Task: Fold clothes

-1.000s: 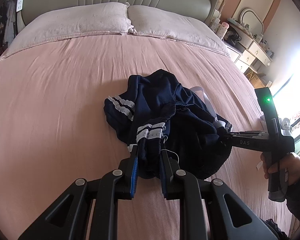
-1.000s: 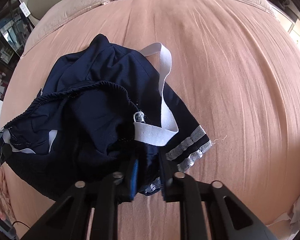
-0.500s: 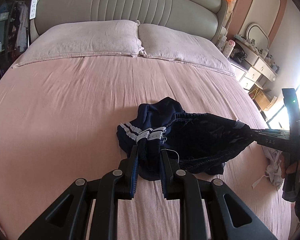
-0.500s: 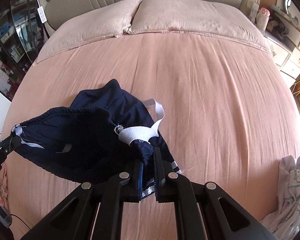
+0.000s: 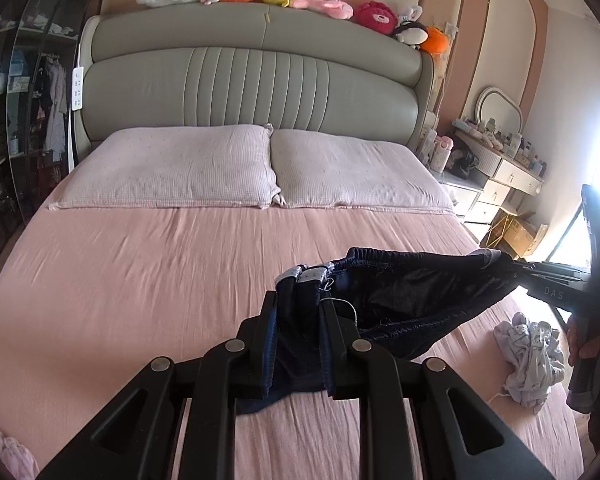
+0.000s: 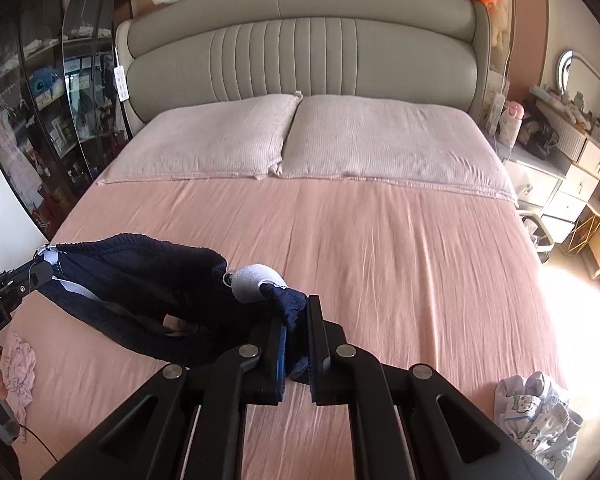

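Dark navy shorts (image 5: 412, 300) with silver-striped hems hang in the air above the pink bed sheet (image 5: 140, 272), stretched between both grippers. My left gripper (image 5: 298, 300) is shut on one bunched end of the shorts. My right gripper (image 6: 296, 308) is shut on the other end (image 6: 292, 312), beside a white band (image 6: 256, 280). In the left wrist view the right gripper (image 5: 516, 266) comes in from the right edge; in the right wrist view the left gripper (image 6: 40, 272) comes in from the left, holding the waistband (image 6: 140, 264).
Two pillows (image 5: 220, 168) lie against a grey padded headboard (image 5: 252, 80) topped with plush toys. A crumpled pale printed garment (image 6: 536, 416) lies near the bed's right edge, a pink one (image 6: 18, 364) near the left. A glass cabinet stands left, a dresser right.
Both grippers have risen and tilted up, lifting the shorts off the sheet and stretching them out. The headboard and plush toys have come into view.
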Action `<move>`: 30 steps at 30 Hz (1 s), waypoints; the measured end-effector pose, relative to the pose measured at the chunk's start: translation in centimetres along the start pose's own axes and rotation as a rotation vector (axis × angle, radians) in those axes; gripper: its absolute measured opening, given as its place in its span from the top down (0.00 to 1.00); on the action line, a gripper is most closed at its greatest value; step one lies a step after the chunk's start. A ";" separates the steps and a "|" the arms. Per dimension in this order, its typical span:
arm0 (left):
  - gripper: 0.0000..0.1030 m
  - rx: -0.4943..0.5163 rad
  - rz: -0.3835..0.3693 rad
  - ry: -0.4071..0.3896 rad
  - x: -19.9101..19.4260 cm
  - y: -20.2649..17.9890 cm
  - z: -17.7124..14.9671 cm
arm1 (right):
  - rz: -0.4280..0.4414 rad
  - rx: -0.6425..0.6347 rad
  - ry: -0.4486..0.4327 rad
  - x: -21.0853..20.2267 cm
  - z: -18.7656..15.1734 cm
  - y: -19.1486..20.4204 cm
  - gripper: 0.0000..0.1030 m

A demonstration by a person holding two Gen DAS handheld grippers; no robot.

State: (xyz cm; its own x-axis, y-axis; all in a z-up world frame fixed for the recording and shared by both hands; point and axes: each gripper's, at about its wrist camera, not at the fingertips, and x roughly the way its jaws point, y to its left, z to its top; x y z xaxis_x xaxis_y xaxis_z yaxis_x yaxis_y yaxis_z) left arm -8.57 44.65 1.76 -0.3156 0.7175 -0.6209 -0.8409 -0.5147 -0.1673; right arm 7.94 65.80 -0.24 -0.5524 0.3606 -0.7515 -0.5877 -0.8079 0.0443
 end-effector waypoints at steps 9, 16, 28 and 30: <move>0.84 0.048 0.018 -0.096 -3.7 -1.3 2.6 | 0.014 -0.013 -0.083 -5.3 1.8 0.3 0.95; 0.84 0.063 0.035 -0.071 -0.9 -1.1 2.6 | 0.011 0.009 -0.052 -2.7 1.6 0.2 0.95; 0.84 0.034 0.043 -0.036 9.6 3.4 9.9 | 0.031 0.068 -0.017 7.4 9.8 -0.7 0.95; 0.84 0.029 0.046 -0.051 9.9 3.8 11.4 | 0.045 0.069 -0.036 7.9 11.9 -0.7 0.95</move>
State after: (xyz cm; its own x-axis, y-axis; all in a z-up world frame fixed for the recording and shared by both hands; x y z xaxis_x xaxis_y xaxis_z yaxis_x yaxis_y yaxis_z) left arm -19.94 55.15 3.69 -0.3752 0.7168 -0.5877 -0.8372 -0.5342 -0.1171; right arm -3.02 74.75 1.65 -0.5993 0.3425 -0.7236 -0.6007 -0.7898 0.1237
